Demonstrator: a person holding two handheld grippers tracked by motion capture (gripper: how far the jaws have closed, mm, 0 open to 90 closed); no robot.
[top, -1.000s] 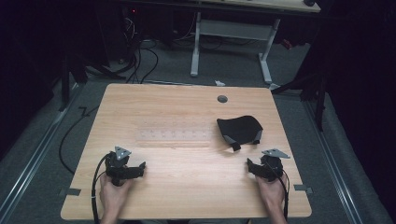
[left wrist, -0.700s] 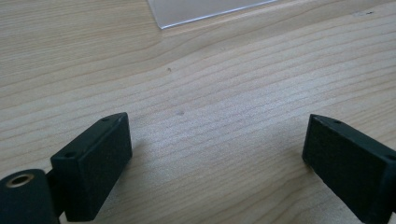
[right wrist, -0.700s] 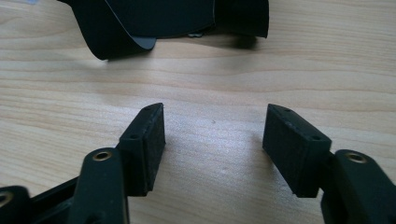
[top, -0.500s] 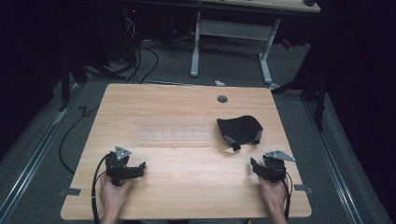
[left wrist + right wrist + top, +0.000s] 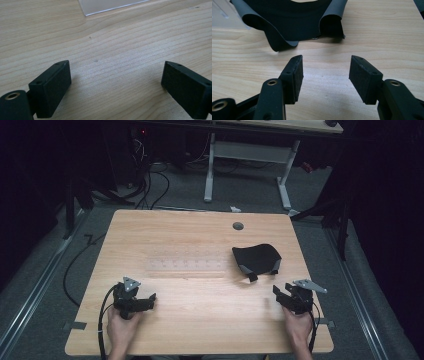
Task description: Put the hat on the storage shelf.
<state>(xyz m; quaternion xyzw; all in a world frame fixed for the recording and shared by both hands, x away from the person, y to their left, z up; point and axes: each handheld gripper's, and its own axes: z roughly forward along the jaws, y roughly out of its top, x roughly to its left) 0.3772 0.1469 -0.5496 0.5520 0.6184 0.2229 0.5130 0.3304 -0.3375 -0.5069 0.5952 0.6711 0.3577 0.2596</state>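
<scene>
A black fabric piece with grey lining (image 5: 256,257) lies crumpled on the right half of the wooden table (image 5: 200,330). In the right gripper view the fabric piece (image 5: 287,15) rests just beyond my jaws, with its curled grey edges facing me. My right gripper (image 5: 281,292) (image 5: 325,67) sits near the front right edge. Its jaws are apart with only bare wood between them, and they have just been closing. My left gripper (image 5: 148,301) (image 5: 115,80) rests at the front left, open wide over bare wood.
A clear plastic sheet (image 5: 187,267) (image 5: 110,5) lies flat at the table's middle, left of the fabric. A round cable hole (image 5: 238,226) sits near the far edge. Desk legs and cables stand on the floor beyond the table.
My right gripper has drifted slightly to the right. The left gripper and the fabric have stayed put.
</scene>
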